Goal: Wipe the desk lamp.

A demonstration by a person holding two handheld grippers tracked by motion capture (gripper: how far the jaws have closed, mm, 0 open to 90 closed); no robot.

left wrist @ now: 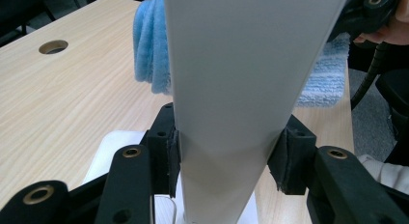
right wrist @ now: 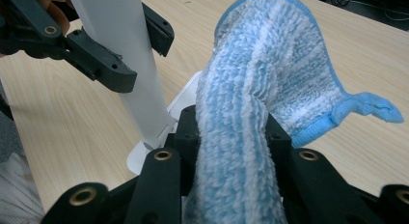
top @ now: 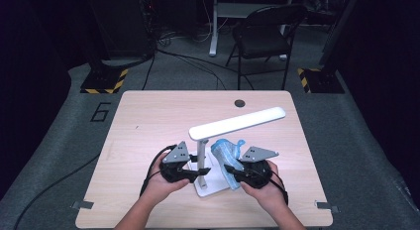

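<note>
A white desk lamp [top: 236, 123] stands on the wooden table [top: 148, 121], its flat head slanting up to the right over a square base [top: 208, 189]. My left gripper [top: 197, 173] is shut on the lamp's upright stem [left wrist: 231, 89], both pads pressing its sides. A fluffy blue-and-white cloth [top: 225, 153] sits just right of the stem, held by my right gripper [top: 232, 171], whose jaws pinch a thick fold of the cloth [right wrist: 251, 118]. In the right gripper view the left gripper [right wrist: 140, 55] clamps the stem [right wrist: 125, 74] beside the cloth.
A round cable hole [top: 239, 102] lies near the table's far edge. A black chair [top: 265, 31] and stand bases with yellow-black tape [top: 105, 81] are on the floor beyond the table. Cables trail from both grippers toward the near edge.
</note>
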